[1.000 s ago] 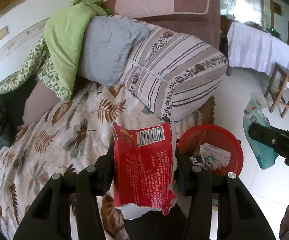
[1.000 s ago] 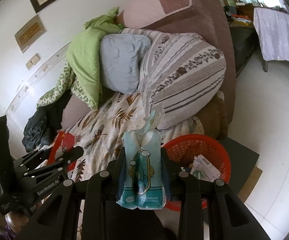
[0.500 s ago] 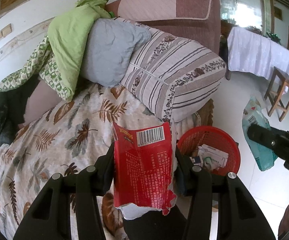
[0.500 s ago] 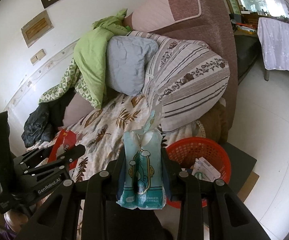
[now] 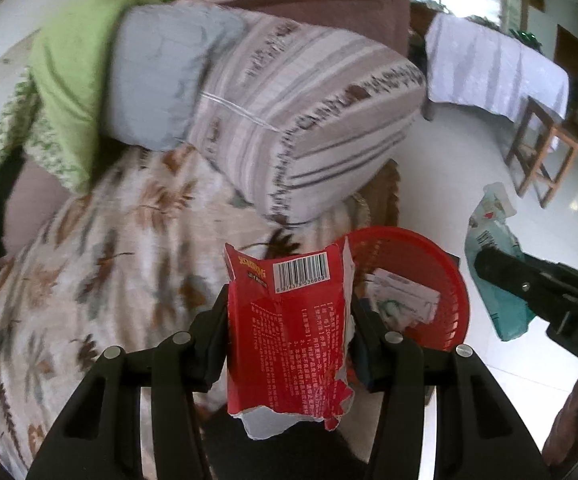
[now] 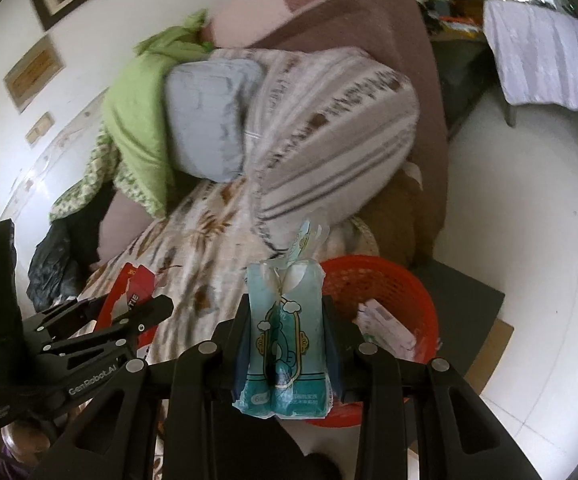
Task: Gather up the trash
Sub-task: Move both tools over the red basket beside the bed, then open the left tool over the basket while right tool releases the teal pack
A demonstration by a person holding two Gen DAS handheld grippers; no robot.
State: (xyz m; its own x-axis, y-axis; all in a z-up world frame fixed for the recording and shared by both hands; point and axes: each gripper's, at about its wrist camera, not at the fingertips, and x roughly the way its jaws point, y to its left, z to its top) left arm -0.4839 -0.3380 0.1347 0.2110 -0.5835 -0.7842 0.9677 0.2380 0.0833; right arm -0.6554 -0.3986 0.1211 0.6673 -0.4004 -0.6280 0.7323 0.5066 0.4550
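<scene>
Left wrist view
- left gripper (image 5: 289,320): clamped on a red wrapper (image 5: 289,336), one pad pressing each side edge.
- red wrapper: upright between the jaws, barcode at its top, torn white lining at its bottom; centre of the frame, running toward 6 o'clock.
- red basket (image 5: 441,280): at about 3 o'clock from the wrapper, just behind its right edge, on the floor beside the sofa; papers (image 5: 401,296) lie inside.
- right gripper (image 5: 501,268): comes in from 4 o'clock, grasping a teal packet (image 5: 493,232) that sticks up toward 1 o'clock, to the right of the basket.
- sofa: leaf-print cover (image 5: 109,272) at 9 o'clock, striped cushion (image 5: 309,120) at 12 o'clock; the background is blurred.

Right wrist view
- right gripper (image 6: 285,332): clenched on the teal packet (image 6: 285,328), which stands upright at centre, its knotted top pointing to 12 o'clock.
- red basket (image 6: 385,276): at 2 o'clock from the packet, partly hidden behind it, papers (image 6: 385,324) inside.
- left gripper (image 6: 145,312): at 9 o'clock, the red wrapper (image 6: 129,284) showing between its fingers, over the leaf-print cover (image 6: 201,240).
- striped cushion (image 6: 329,128): at 12 o'clock, above the packet.
</scene>
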